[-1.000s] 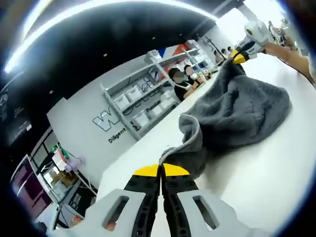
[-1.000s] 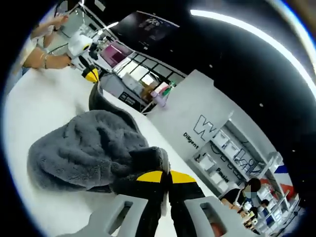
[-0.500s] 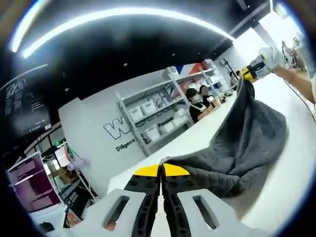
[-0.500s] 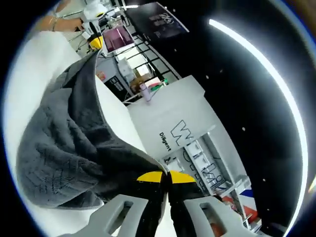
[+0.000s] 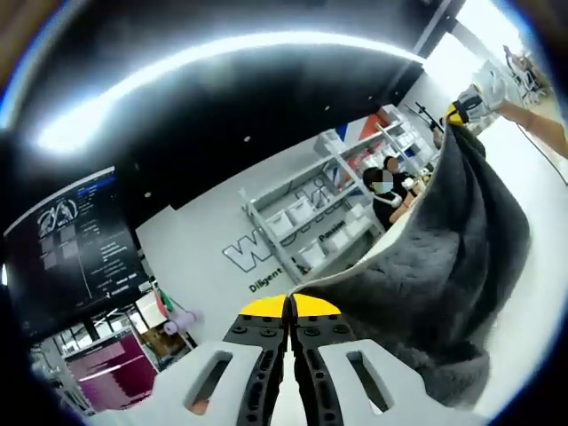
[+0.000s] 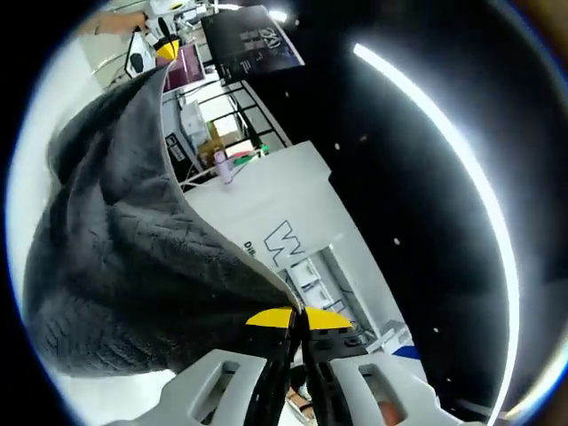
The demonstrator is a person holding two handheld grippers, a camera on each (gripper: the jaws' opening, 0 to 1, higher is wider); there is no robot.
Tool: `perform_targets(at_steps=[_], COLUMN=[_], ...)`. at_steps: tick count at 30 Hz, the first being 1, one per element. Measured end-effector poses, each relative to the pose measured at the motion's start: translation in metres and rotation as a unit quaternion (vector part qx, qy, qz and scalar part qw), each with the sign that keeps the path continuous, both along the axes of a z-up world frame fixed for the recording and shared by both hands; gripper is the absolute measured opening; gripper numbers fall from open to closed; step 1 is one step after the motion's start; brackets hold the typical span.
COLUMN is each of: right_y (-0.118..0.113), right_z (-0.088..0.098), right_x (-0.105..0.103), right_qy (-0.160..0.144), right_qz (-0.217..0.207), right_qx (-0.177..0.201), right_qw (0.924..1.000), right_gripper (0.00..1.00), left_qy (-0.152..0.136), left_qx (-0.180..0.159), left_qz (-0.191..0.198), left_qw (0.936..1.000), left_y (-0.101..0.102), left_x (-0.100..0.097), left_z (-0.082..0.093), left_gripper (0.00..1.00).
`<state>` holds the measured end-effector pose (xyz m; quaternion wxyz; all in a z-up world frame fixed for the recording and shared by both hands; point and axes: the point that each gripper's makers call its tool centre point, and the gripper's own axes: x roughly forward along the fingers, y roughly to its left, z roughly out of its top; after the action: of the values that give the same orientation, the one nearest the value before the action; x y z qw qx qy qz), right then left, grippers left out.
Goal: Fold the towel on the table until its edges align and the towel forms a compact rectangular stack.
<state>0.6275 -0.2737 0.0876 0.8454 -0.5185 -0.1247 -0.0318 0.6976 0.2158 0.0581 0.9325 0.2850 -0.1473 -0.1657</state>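
Note:
A grey fluffy towel (image 5: 444, 257) hangs stretched between the two grippers, lifted off the white table (image 5: 550, 177). My left gripper (image 5: 290, 306) is shut on one corner of the towel at the bottom of the left gripper view. The right gripper (image 5: 457, 111) shows at the upper right there, holding the far corner. In the right gripper view my right gripper (image 6: 297, 317) is shut on a towel (image 6: 124, 266) corner, and the left gripper (image 6: 164, 49) pinches the other corner at the top left. The towel's top edge runs taut between them and its body sags below.
A grey wall with lettering (image 5: 266, 257) and white shelving (image 5: 311, 222) stand behind the table. People sit at the far end (image 5: 386, 186). A person's arm (image 5: 532, 124) holds the right gripper. A dark screen (image 6: 240, 40) and a rack with boxes (image 6: 195, 124) show beyond the towel.
Both grippers have risen with the towel corners. The towel has lifted off the table and now hangs stretched between them; both views have tilted upward.

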Motion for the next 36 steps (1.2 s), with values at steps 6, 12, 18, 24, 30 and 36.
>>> perform_targets(at_steps=[6, 12, 18, 24, 30, 36], right_y=[0.003, 0.009, 0.016, 0.021, 0.018, 0.022], right_z=[0.028, 0.061, 0.093, 0.092, 0.074, 0.059], right_x=[-0.001, -0.002, -0.010, -0.023, -0.030, -0.053], right_qy=[-0.001, -0.015, -0.038, -0.045, -0.030, -0.018], right_qz=[0.021, 0.021, 0.012, 0.006, 0.007, 0.018], right_qx=[0.014, 0.006, -0.016, -0.023, -0.023, -0.026], right_qw=[0.9997, 0.9996, 0.9991, 0.9987, 0.9993, 0.9994], right_gripper=[0.00, 0.00, 0.00, 0.00, 0.00, 0.00], left_qy=[-0.007, -0.016, -0.026, -0.042, -0.038, -0.018], left_qx=[0.001, 0.012, 0.010, 0.003, 0.016, 0.000], left_qz=[0.005, 0.019, 0.031, 0.044, 0.055, 0.042], left_qw=[1.0000, 0.9996, 0.9991, 0.9981, 0.9976, 0.9989], left_y=[0.005, 0.010, 0.021, 0.036, 0.044, 0.054], left_x=[0.001, 0.001, -0.005, -0.017, -0.029, -0.053], left_z=[0.028, 0.054, 0.080, 0.098, 0.095, 0.086], left_gripper=[0.00, 0.00, 0.00, 0.00, 0.00, 0.00])
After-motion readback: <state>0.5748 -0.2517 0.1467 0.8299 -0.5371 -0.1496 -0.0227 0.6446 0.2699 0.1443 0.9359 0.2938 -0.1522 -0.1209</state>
